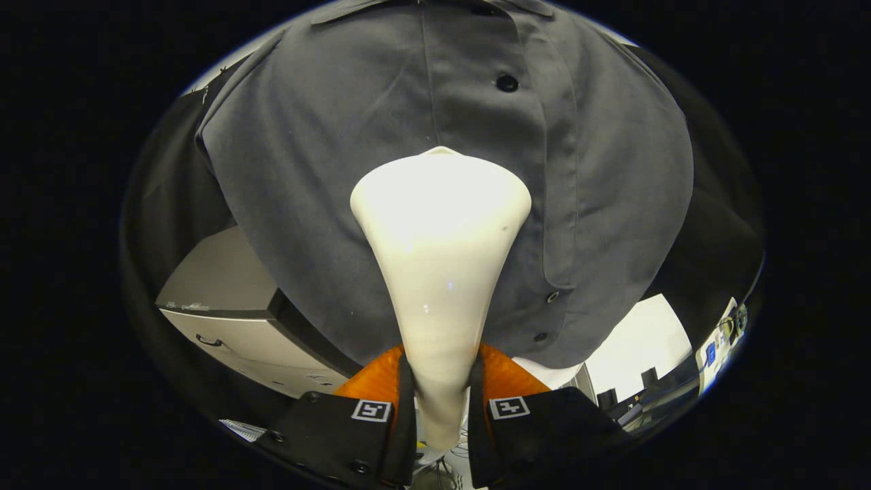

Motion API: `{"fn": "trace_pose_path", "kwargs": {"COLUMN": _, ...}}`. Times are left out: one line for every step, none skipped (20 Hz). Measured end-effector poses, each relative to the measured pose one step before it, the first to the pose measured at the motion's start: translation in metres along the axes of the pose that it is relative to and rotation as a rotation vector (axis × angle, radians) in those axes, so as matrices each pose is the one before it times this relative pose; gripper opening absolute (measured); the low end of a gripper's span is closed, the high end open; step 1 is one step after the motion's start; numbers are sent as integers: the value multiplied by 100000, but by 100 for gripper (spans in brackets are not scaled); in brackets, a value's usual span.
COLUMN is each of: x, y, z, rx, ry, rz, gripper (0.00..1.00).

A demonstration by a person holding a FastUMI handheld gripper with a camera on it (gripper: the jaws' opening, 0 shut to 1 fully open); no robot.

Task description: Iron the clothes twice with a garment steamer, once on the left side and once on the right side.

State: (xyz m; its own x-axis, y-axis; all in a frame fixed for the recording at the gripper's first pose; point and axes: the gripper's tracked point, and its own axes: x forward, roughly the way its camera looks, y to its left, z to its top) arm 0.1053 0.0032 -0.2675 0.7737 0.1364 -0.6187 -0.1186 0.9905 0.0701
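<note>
Both fingers of the gripper (pixel 441 398) are pressed on the narrow neck of the garment steamer (pixel 439 231). Its long axis is directed straight ahead, its flared head meeting the hanging grey shirt (pixel 326 170) just beside the buttoned placket (pixel 507 116).

plain dark grey button-up shirt (pixel 326 156) with black round buttons (pixel 507 83); glossy cream-white flared plastic steamer head (pixel 439 231), unpatterned; the gripper (pixel 441 408) bears two small black-and-white square markers (pixel 371 410); white cabinet (pixel 238 340) at left.
</note>
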Motion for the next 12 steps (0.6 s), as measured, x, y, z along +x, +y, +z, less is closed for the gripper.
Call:
{"fn": "trace_pose_path", "kwargs": {"x": 211, "y": -87, "z": -534, "rx": 662, "ry": 1381, "rz": -74, "gripper": 39}}
{"fn": "trace_pose_path", "kwargs": {"x": 269, "y": -148, "z": -575, "rx": 448, "ry": 1262, "rz": -125, "gripper": 38}}
{"fn": "trace_pose_path", "kwargs": {"x": 325, "y": -217, "z": -700, "rx": 226, "ry": 1182, "rz": -205, "gripper": 38}}
{"fn": "trace_pose_path", "kwargs": {"x": 250, "y": -127, "z": -579, "rx": 146, "ry": 1057, "rz": -339, "gripper": 38}}
{"fn": "trace_pose_path", "kwargs": {"x": 195, "y": -28, "z": -555, "rx": 172, "ry": 1216, "rz": -353, "gripper": 39}}
{"fn": "trace_pose_path", "kwargs": {"x": 289, "y": -29, "z": -790, "rx": 234, "ry": 1535, "rz": -270, "gripper": 39}}
{"fn": "trace_pose_path", "kwargs": {"x": 299, "y": -50, "z": -754, "rx": 143, "ry": 1427, "rz": -183, "gripper": 39}}
{"fn": "trace_pose_path", "kwargs": {"x": 301, "y": -38, "z": -749, "rx": 78, "ry": 1459, "rz": -303, "gripper": 39}}
{"fn": "trace_pose_path", "kwargs": {"x": 349, "y": -9, "z": -710, "rx": 53, "ry": 1405, "rz": -276, "gripper": 39}}
{"fn": "trace_pose_path", "kwargs": {"x": 381, "y": -114, "z": -576, "rx": 206, "ry": 1372, "rz": -314, "gripper": 39}}
{"fn": "trace_pose_path", "kwargs": {"x": 304, "y": -144, "z": -551, "rx": 204, "ry": 1271, "rz": -298, "gripper": 39}}
{"fn": "trace_pose_path", "kwargs": {"x": 318, "y": -67, "z": -539, "rx": 144, "ry": 1236, "rz": -371, "gripper": 39}}
